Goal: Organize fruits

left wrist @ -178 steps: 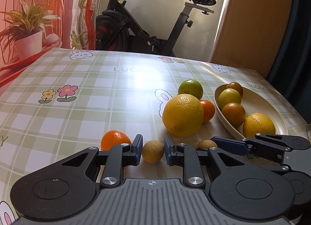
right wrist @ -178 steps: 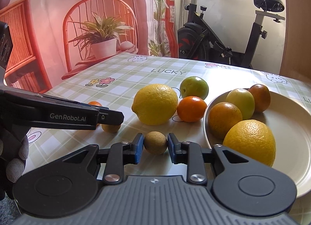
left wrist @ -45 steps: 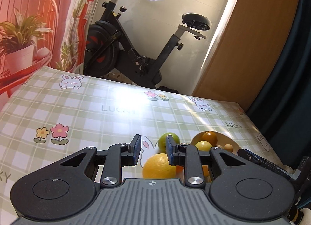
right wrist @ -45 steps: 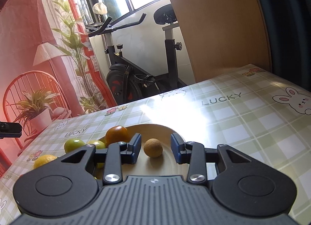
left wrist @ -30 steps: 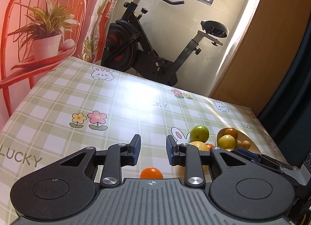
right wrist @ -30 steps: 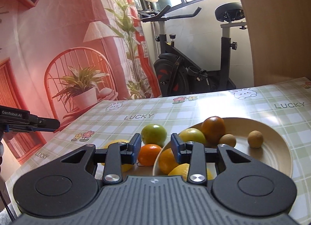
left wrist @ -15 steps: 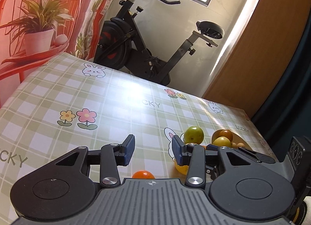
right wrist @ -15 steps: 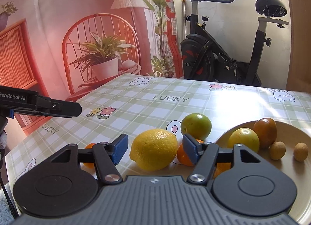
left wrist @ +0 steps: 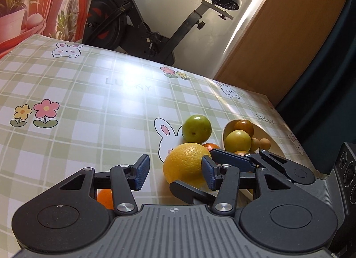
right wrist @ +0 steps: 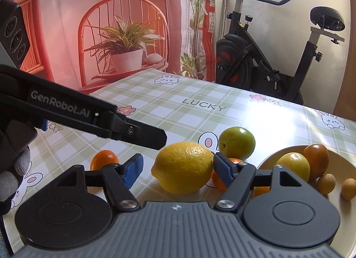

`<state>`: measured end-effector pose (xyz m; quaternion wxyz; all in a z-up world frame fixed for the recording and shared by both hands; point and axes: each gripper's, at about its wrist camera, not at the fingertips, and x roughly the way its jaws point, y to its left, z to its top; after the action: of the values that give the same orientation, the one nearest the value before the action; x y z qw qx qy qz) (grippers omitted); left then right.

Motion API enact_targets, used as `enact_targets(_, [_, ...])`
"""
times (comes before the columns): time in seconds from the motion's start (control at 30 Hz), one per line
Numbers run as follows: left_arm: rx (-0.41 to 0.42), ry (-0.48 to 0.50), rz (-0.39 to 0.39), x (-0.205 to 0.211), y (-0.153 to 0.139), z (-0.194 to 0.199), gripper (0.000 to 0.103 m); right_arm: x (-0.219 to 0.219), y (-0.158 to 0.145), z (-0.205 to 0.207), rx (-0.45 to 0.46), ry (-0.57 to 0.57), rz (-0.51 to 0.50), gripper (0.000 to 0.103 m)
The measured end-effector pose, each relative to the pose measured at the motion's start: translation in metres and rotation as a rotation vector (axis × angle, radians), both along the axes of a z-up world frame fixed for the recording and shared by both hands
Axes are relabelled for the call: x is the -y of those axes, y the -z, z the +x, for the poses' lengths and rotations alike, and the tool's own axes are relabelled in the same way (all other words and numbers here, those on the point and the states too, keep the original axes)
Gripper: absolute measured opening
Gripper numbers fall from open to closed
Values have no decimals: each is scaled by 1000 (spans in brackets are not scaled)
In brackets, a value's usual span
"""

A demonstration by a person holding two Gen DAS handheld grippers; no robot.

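Beside the plate [right wrist: 342,209], lemon [right wrist: 183,166], green fruit [right wrist: 236,143], tangerine [right wrist: 104,159]

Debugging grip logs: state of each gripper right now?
Left gripper: open, jaws just been opening, nothing between them.
Right gripper: open, just been opening, large lemon between, unclamped.

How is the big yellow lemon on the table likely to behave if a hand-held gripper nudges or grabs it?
The lemon is rounded and lies free on the smooth tablecloth, so a nudge would probably roll it. Its rind looks firm and pebbled, likely giving the pads decent hold. It nearly fills the open right hand-held gripper, so an off-centre squeeze might pop it out.
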<state>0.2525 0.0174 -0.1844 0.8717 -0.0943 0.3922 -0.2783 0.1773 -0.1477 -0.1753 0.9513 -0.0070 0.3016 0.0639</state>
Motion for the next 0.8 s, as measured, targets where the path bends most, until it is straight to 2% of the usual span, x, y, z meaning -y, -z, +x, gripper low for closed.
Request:
enact_targets(0.23, [-46, -1, -41, 5, 7, 10, 56, -1, 0, -6, 7, -9, 2, 73])
enact_targets(0.47, [-41, -27, -62, 4, 8, 16, 58, -1, 2, -4, 4, -6, -12, 72])
enact_targets(0.63, [-34, -68, -72, -4, 6, 19, 58, -4, 7, 4, -26, -2, -30, 69])
enact_targets(0.8, [-38, -56, -80, -5, 7, 21, 58, -3, 13, 10, -40, 12, -17, 64])
